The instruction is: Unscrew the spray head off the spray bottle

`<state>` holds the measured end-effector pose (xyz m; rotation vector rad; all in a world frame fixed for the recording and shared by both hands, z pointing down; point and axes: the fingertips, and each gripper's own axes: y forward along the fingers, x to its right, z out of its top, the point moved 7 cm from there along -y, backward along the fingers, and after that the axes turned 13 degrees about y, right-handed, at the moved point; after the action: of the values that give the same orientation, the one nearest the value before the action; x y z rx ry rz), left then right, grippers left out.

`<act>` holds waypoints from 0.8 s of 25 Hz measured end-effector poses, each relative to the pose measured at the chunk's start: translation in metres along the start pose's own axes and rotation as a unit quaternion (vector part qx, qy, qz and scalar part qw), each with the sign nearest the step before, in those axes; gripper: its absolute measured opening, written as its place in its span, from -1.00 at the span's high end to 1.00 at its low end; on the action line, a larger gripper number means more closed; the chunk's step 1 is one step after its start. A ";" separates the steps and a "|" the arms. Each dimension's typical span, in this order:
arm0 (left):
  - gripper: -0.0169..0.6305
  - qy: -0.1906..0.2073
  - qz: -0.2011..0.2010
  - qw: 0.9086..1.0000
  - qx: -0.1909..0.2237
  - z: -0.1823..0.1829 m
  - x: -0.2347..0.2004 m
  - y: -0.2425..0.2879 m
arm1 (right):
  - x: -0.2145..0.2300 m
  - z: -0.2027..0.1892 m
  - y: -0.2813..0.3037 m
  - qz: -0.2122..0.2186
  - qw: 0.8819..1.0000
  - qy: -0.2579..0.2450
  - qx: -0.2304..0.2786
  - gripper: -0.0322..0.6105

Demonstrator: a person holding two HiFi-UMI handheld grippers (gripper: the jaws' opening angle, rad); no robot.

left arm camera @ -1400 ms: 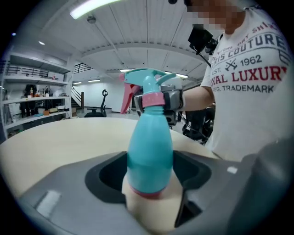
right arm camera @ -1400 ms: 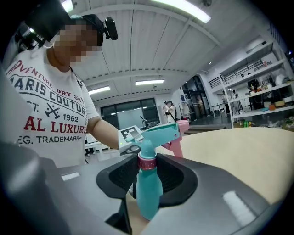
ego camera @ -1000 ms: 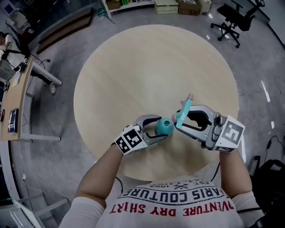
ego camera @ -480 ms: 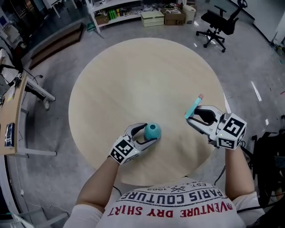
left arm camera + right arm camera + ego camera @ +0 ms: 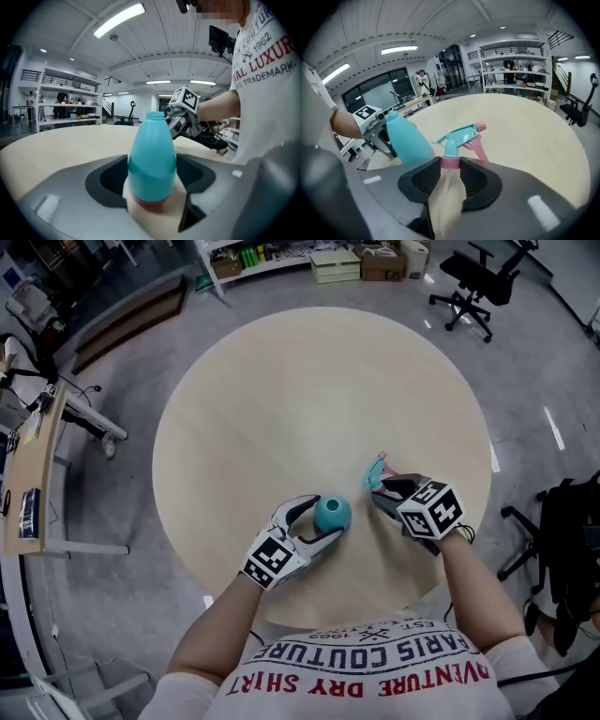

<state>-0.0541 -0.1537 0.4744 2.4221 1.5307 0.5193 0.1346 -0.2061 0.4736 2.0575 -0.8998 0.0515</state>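
Both forearms reach in over round table point(image 5: 309, 399); left gripper point(image 5: 328, 517) clamps upright teal spray bottle point(image 5: 152, 159) standing near table's near edge; right gripper point(image 5: 384, 491), just beside, pinches detached spray head point(image 5: 457, 138) by pink collar; shirt point(image 5: 375, 667) print reads "PARIS COUTURE", "DRY SHIRT"; dip tube between right jaws blurred.

A second ago the teal-and-pink plastic spray head point(image 5: 377, 473) sat at the neck of the teal plastic spray bottle point(image 5: 332, 513); now it's off. The right gripper point(image 5: 384, 489) swung it well out to the right, then back in. It's now near the bottle's right side, apart from it.
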 end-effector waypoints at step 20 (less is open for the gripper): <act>-0.31 -0.035 0.030 0.999 0.014 0.016 -0.005 -0.041 | -0.021 -0.003 -0.031 -0.018 0.997 -0.010 0.077 0.31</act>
<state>-0.0827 -0.1406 0.4439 2.4862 1.4498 0.4216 0.1392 -0.1801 0.4466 2.2197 -0.8954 0.0825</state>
